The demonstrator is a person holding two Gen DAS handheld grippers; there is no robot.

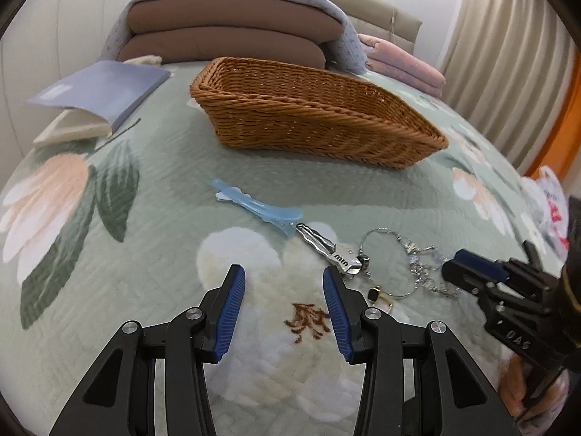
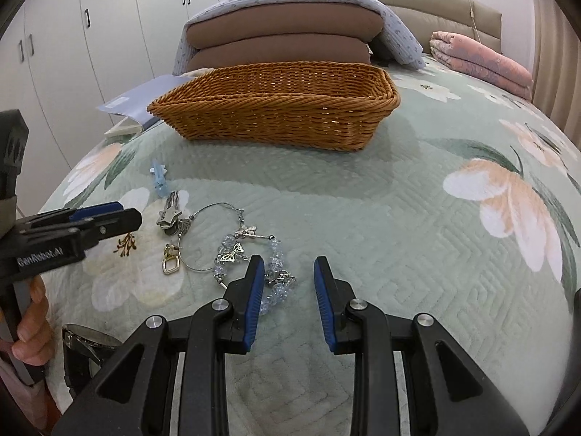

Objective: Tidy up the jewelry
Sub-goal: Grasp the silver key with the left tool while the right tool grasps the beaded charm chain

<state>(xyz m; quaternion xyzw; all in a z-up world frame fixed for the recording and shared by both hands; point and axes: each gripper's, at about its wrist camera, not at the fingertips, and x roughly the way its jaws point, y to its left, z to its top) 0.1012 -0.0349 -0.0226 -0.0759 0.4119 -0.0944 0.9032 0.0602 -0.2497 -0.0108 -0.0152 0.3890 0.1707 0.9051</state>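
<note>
A brown wicker basket [image 1: 319, 116] [image 2: 276, 109] stands on the green floral bedspread. In front of it lie a light blue hair clip [image 1: 259, 209] [image 2: 158, 178], a silver hair clip [image 1: 328, 250] [image 2: 169, 214], a crystal bead bracelet with butterfly charms [image 1: 417, 265] [image 2: 239, 254] and a small gold ring [image 1: 376, 294] [image 2: 170, 263]. My left gripper [image 1: 284, 276] [image 2: 120, 214] is open and empty, just left of the silver clip. My right gripper [image 2: 288, 267] [image 1: 450, 267] is open and empty, its left finger beside the bracelet.
A blue book [image 1: 105, 91] [image 2: 141, 100] lies left of the basket. Stacked brown cushions under a blue blanket [image 1: 232, 32] [image 2: 287, 36] and a folded pink blanket [image 1: 403, 61] [image 2: 479, 61] sit behind. A black watch [image 2: 83, 348] lies at the near left bed edge.
</note>
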